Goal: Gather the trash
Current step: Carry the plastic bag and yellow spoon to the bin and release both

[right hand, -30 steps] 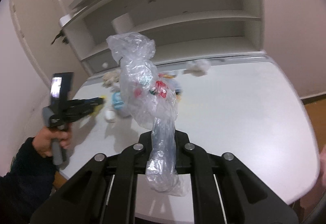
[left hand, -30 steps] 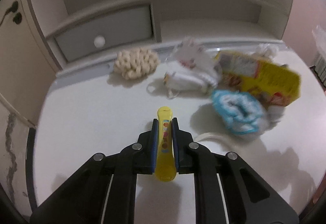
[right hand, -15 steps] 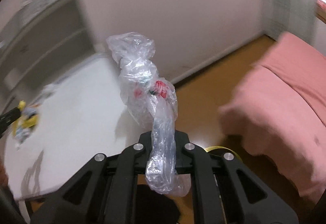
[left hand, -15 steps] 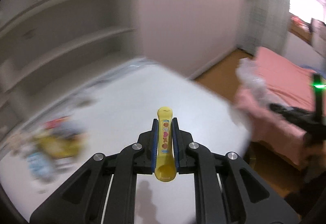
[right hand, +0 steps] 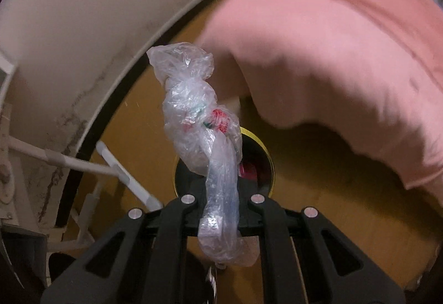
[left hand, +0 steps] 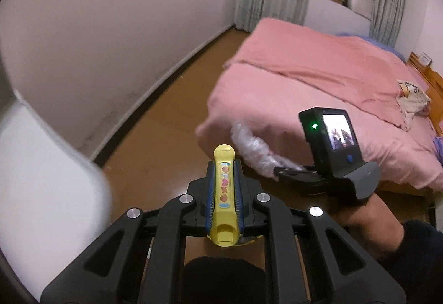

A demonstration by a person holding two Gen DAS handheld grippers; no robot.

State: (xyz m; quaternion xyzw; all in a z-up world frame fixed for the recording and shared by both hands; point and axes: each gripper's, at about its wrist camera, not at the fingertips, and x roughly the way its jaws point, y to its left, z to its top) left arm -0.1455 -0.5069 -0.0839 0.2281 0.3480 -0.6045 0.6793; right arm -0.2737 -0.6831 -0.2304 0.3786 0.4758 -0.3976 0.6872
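Right wrist: clear plastic bag (right hand: 205, 121) above bin (right hand: 265, 154).

We see the bin (right hand: 265, 154) mostly hidden behind the plastic bag (right hand: 199, 121); the table (left hand: 41, 165) corner is blurred.

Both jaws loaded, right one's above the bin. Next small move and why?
Probably lower the right gripper a little, then open its jaws. They pinch the crumpled plastic bag, which hangs in line with the dark, yellow-rimmed bin on the floor beside the pink bed. The left gripper, clamping the yellow wrapper, can follow.
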